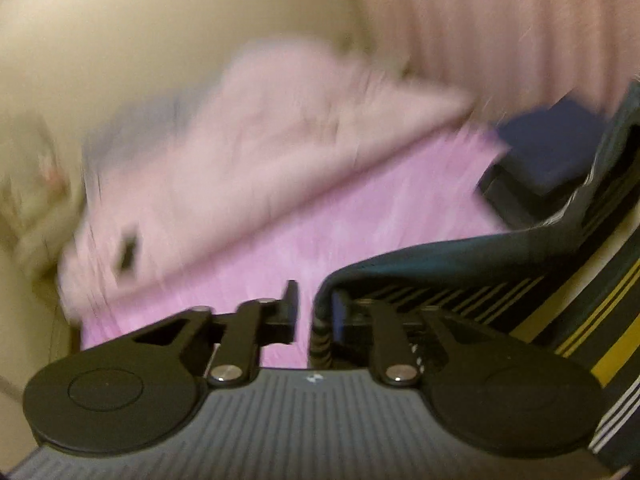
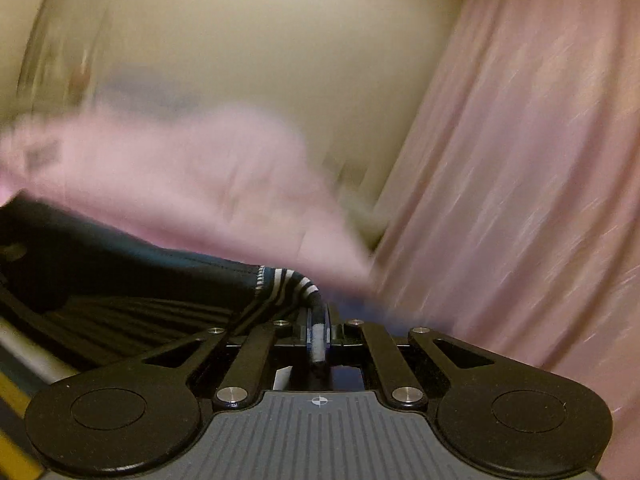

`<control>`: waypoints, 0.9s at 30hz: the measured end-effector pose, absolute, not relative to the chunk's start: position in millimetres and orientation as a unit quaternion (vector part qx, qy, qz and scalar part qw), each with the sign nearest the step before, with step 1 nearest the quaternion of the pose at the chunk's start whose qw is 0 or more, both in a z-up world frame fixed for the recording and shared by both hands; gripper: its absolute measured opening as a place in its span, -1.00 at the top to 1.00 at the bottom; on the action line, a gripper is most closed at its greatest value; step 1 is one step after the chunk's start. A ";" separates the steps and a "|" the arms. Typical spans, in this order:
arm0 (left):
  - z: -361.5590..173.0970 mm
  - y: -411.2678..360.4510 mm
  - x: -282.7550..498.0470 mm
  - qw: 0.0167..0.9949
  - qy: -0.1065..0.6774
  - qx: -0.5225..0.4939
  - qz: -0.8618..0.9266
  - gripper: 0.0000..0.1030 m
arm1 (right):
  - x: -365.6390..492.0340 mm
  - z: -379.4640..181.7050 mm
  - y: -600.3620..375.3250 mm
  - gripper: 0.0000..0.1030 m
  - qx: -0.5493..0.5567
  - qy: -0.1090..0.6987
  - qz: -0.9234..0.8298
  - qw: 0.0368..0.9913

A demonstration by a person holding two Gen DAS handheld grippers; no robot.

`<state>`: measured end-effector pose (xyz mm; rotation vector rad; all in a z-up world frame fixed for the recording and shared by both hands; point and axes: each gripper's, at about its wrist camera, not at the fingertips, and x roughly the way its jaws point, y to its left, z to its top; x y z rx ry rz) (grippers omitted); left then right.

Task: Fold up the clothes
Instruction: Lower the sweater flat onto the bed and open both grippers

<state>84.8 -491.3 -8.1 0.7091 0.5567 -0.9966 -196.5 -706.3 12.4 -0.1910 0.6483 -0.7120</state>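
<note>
On the far left of the left wrist view, a cream wall (image 1: 120,40) stood behind a blurred heap of pale pink bedding (image 1: 280,120), which lay on the bright pink sheet (image 1: 320,220). Nearer than that heap, the left gripper (image 1: 316,308) hung over the sheet with its jaws parted a little; the striped garment (image 1: 500,280), dark teal with yellow and white bands, draped over its right finger, and its ribbed edge hung down in the gap. The left finger stood clear of the cloth, so the pads did not seem to be pressing on it, though the blur made that hard to judge. Right of the heap, a dark blue block (image 1: 556,148) sat at the sheet's far edge, and a pink curtain (image 1: 500,20) hung above it.

In the right wrist view, the same garment (image 2: 120,264) stretched in from the left, below the smeared pink bedding (image 2: 180,176). Its striped cuff curved down into the right gripper (image 2: 318,340), whose jaws were clenched tight on the cuff, the fabric pinched between the pads with barely any gap. Right of the bedding, the pink curtain (image 2: 520,160) filled the frame, with the cream wall (image 2: 260,40) above the heap.
</note>
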 end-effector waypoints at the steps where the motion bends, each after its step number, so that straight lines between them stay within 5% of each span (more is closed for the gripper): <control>1: -43.4 -505.5 92.5 0.780 0.281 0.337 -0.446 0.59 | -191.6 -12.2 -710.6 0.24 -0.088 0.328 -0.330 0.881; 3: -96.6 -513.7 101.8 0.769 0.309 0.353 -0.434 0.58 | -182.0 -61.4 -719.0 -0.52 -0.080 0.362 -0.307 0.877; 9: -187.3 -432.9 101.7 0.739 0.419 0.342 -0.400 0.42 | -193.1 -159.7 -703.2 -0.52 -0.003 0.439 -0.241 0.866; 18: -216.8 -266.4 1.8 0.652 0.543 0.315 -0.425 0.32 | -340.6 -179.1 -596.0 -0.51 0.243 0.511 -0.195 0.801; 21: -237.5 -234.5 -16.5 0.630 0.571 0.320 -0.417 0.32 | -381.9 -183.3 -562.7 -0.35 0.270 0.533 -0.206 0.775; 27: -263.3 -193.1 -41.7 0.604 0.580 0.313 -0.448 0.31 | -422.9 -204.4 -519.7 -0.34 0.293 0.534 -0.256 0.750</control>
